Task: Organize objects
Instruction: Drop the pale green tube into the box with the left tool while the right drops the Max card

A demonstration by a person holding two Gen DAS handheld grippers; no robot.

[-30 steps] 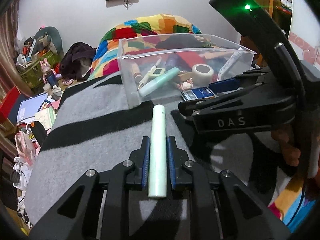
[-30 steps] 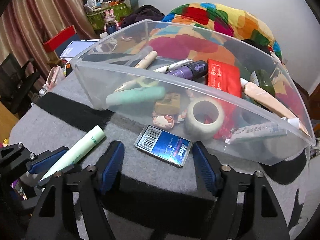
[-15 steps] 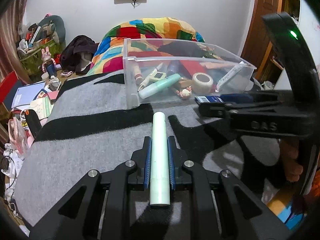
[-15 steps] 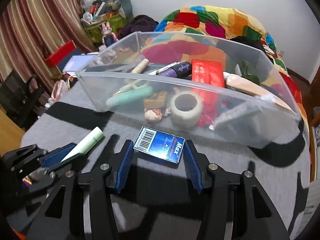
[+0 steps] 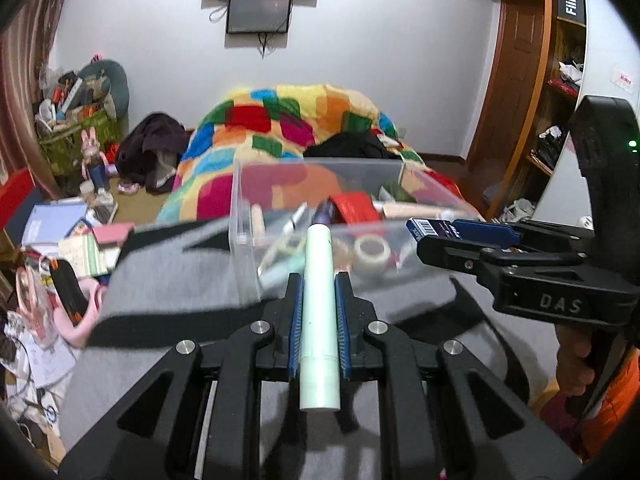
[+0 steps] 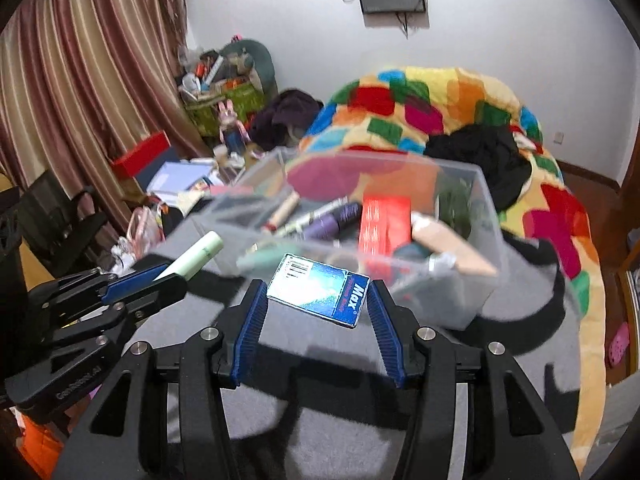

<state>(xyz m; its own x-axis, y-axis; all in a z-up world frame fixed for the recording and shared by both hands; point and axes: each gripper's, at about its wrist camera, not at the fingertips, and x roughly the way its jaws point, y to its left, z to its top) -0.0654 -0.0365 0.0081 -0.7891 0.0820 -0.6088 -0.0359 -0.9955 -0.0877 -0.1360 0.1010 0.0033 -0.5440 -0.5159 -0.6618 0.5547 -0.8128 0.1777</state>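
My left gripper (image 5: pixel 318 280) is shut on a pale green tube (image 5: pixel 319 312) and holds it lifted above the grey blanket, its tip level with the near wall of a clear plastic bin (image 5: pixel 244 240). The tube also shows in the right wrist view (image 6: pixel 196 256), in the left gripper (image 6: pixel 160 276). My right gripper (image 6: pixel 316 292) is shut on a blue "Max" card box (image 6: pixel 318 294) and holds it raised just in front of the bin (image 6: pixel 460 300). The box also shows in the left wrist view (image 5: pixel 440 230), in the right gripper (image 5: pixel 460 240).
The bin holds a tape roll (image 5: pixel 372 250), a red box (image 6: pixel 384 228), pens and tubes. It sits on a grey and black striped blanket (image 5: pixel 172 280). A colourful quilt (image 6: pixel 440 108) lies behind. Clutter covers the floor at left (image 5: pixel 60 240).
Both grippers have lifted their objects off the blanket and moved up toward the bin. The right gripper closed on the blue box between one second ago and half a second ago.
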